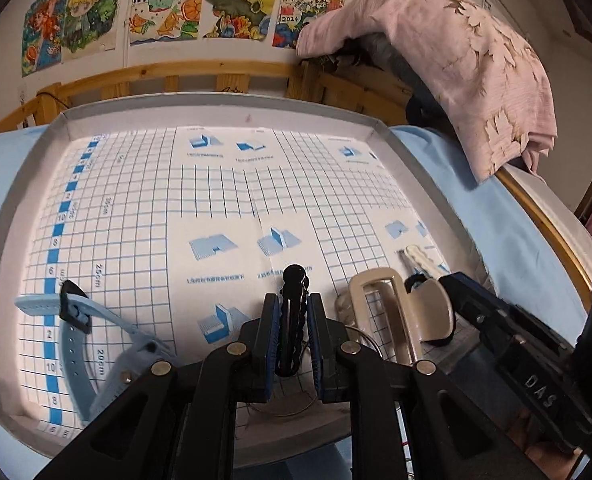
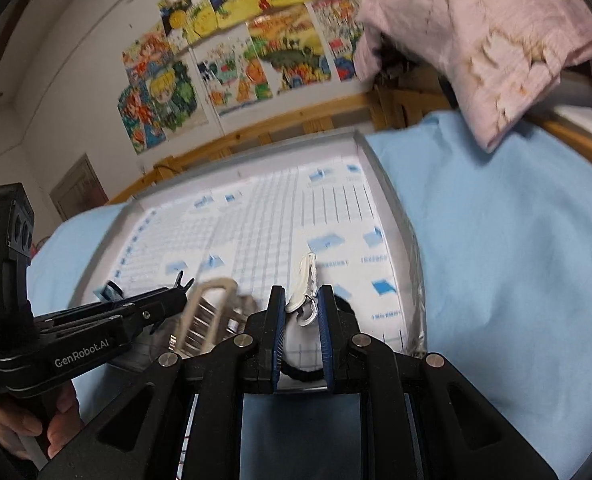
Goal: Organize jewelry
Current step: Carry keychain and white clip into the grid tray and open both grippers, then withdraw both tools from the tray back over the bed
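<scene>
My left gripper [image 1: 293, 308] is shut on a black wavy hair clip [image 1: 292, 312] and holds it upright over the near part of the gridded tray [image 1: 215, 116]. My right gripper [image 2: 300, 300] is shut on a white hair clip [image 2: 306, 280], which also shows in the left wrist view [image 1: 420, 258]. A beige claw clip [image 1: 392, 312] lies on the tray between the two grippers, blurred in the right wrist view [image 2: 211, 312]. A light blue watch strap [image 1: 95, 344] with a black buckle lies at the tray's near left. A thin wire ring [image 1: 296, 408] lies under my left gripper.
The tray sits on a light blue sheet [image 2: 496, 260]. A wooden bed rail [image 1: 199, 76] runs behind it. A pink cloth [image 1: 468, 68] hangs at the back right. Drawings [image 1: 167, 4] cover the wall. The right gripper's body [image 1: 516, 340] reaches in at the tray's right.
</scene>
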Demonstrator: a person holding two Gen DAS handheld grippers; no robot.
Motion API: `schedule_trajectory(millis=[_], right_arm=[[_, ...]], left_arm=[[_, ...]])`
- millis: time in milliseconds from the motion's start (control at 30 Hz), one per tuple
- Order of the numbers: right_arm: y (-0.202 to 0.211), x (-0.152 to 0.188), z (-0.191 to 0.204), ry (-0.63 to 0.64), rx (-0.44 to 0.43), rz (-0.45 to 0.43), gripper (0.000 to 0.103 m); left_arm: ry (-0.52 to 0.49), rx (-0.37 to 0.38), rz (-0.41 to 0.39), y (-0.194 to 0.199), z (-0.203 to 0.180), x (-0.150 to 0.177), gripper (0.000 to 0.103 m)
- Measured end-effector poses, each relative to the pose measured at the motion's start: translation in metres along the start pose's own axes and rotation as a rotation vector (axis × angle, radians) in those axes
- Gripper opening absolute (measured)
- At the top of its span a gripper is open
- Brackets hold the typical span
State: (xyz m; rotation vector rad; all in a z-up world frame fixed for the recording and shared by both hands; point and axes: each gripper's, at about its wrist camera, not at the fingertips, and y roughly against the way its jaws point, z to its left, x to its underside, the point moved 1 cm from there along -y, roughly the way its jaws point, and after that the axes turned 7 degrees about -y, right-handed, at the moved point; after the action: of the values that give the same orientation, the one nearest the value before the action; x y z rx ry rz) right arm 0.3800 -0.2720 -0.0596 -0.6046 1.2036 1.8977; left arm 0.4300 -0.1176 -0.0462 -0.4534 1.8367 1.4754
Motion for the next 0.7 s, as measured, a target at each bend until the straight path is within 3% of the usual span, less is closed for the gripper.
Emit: schedule_trajectory(millis=[267, 333, 400, 433, 500, 600, 633, 700], right_arm=[[0.000, -0.001, -0.002, -0.023, -0.001, -0.007, 0.019], [0.007, -0.003, -0.003, -0.034, -0.006, -0.034, 0.032], [0.020, -0.005, -0.005, -0.032, -0.009, -0.063, 0.039], [0.026, -0.006, -0.003, -0.025, -0.008, -0.081, 0.039], [0.038, -0.006, -0.002, -0.017, -0.007, -0.106, 0.041], [0.066, -0.005, -0.001, -0.010, -0.013, -0.173, 0.054], [0.077, -0.005, -0.001, -0.007, -0.016, -0.196, 0.055], [0.096, -0.003, -0.003, 0.002, -0.025, -0.231, 0.065]], left_arm=[[0.019, -0.016, -0.017, 0.009, 0.002, 0.004, 0.017], [0.021, -0.020, -0.037, 0.018, 0.002, 0.004, 0.027], [0.030, -0.023, -0.070, 0.030, 0.002, 0.004, 0.055], [0.038, -0.027, -0.088, 0.035, 0.003, 0.004, 0.061], [0.057, -0.027, -0.134, 0.052, 0.004, 0.006, 0.064], [0.056, -0.039, -0.169, 0.077, 0.003, 0.008, 0.067], [0.050, -0.045, -0.186, 0.087, 0.002, 0.009, 0.071], [0.048, -0.061, -0.230, 0.108, 0.001, 0.014, 0.093]])
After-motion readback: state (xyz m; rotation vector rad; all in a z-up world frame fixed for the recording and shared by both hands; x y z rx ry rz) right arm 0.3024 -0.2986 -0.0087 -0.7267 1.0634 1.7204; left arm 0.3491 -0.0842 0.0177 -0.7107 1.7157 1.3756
